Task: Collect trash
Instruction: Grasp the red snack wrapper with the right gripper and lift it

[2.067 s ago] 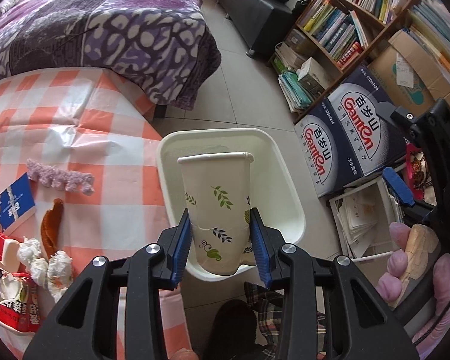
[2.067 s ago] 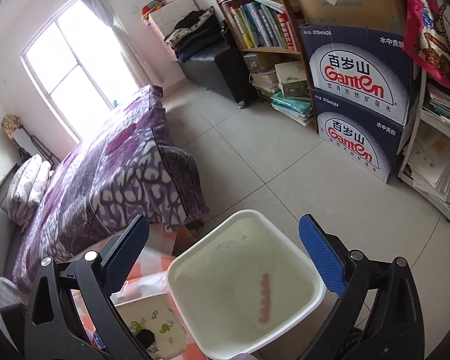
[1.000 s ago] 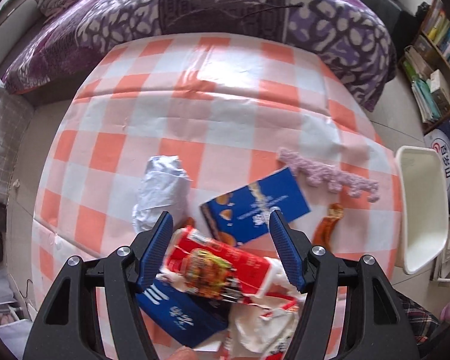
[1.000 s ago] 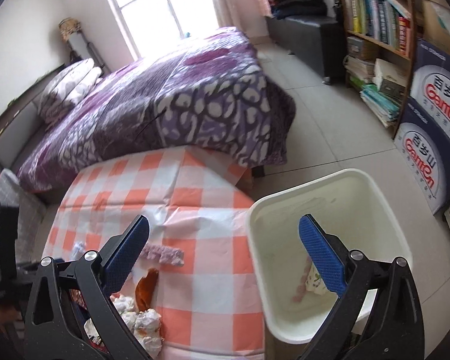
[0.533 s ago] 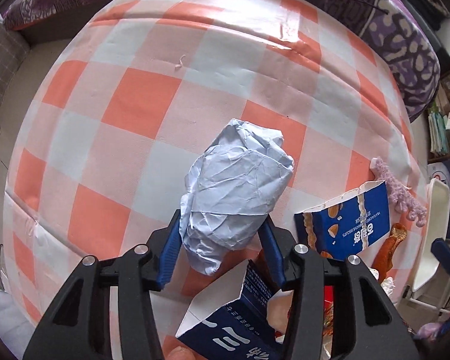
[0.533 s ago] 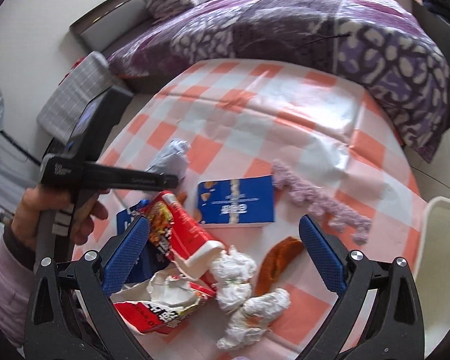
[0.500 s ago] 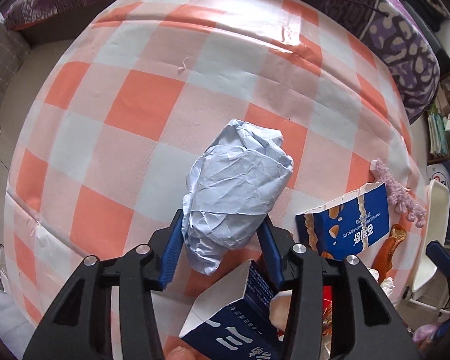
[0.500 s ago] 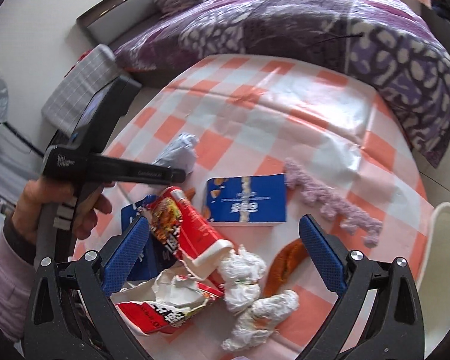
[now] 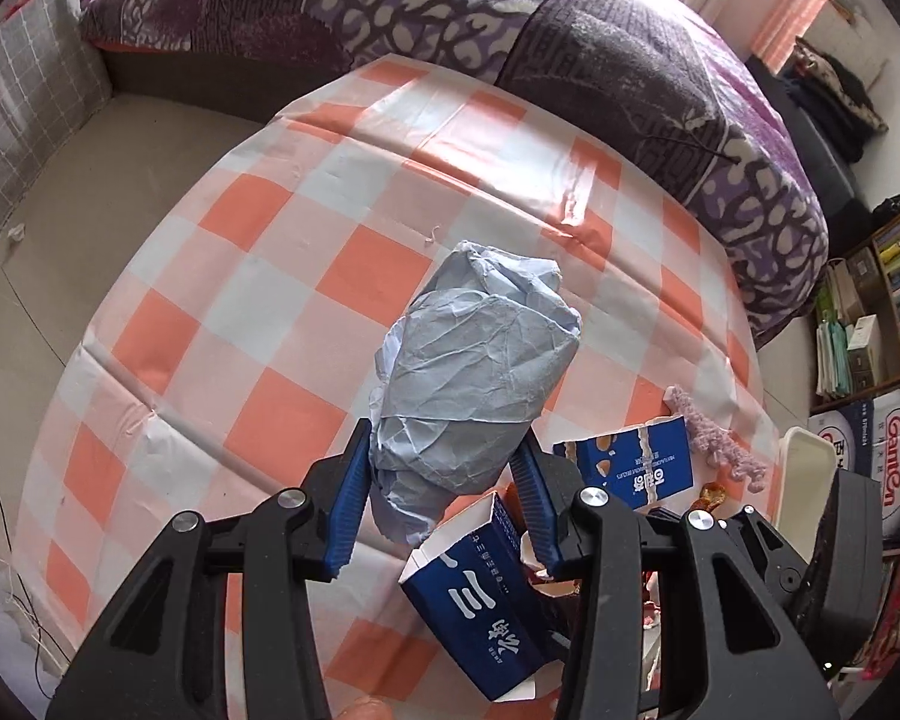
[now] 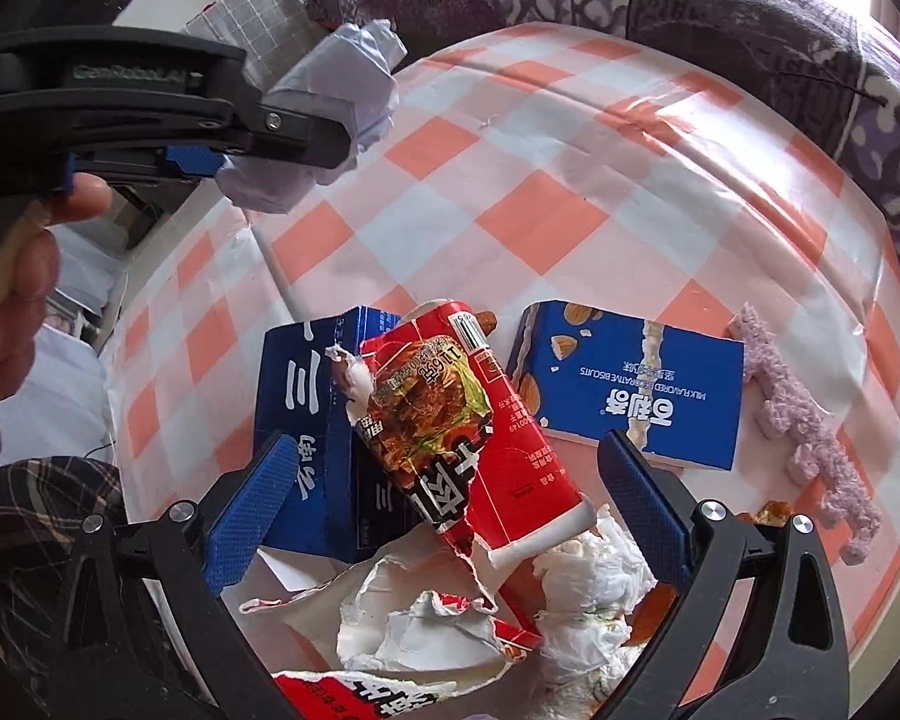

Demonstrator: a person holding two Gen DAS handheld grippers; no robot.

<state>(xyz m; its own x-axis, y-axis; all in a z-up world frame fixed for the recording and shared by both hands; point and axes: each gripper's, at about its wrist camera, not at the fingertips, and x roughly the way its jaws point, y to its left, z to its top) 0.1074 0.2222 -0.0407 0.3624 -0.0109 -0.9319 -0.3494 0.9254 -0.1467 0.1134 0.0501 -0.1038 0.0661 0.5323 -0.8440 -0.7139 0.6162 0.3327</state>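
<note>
My left gripper is shut on a crumpled pale-blue paper ball and holds it above the checked tablecloth. The paper ball and the left gripper also show at the upper left of the right wrist view. My right gripper is open and hovers over a torn red noodle cup, with its blue pads on either side. A dark blue carton lies left of the cup, and a flat blue biscuit box lies to its right.
Crumpled white tissues and torn white-red packaging lie near the front edge. A purple fuzzy strip and an orange peel lie at the right. The white bin stands beyond the table's right edge. A purple bed is behind.
My left gripper has lifted the paper ball off the tablecloth. My right gripper has moved down and closer over the red noodle cup.
</note>
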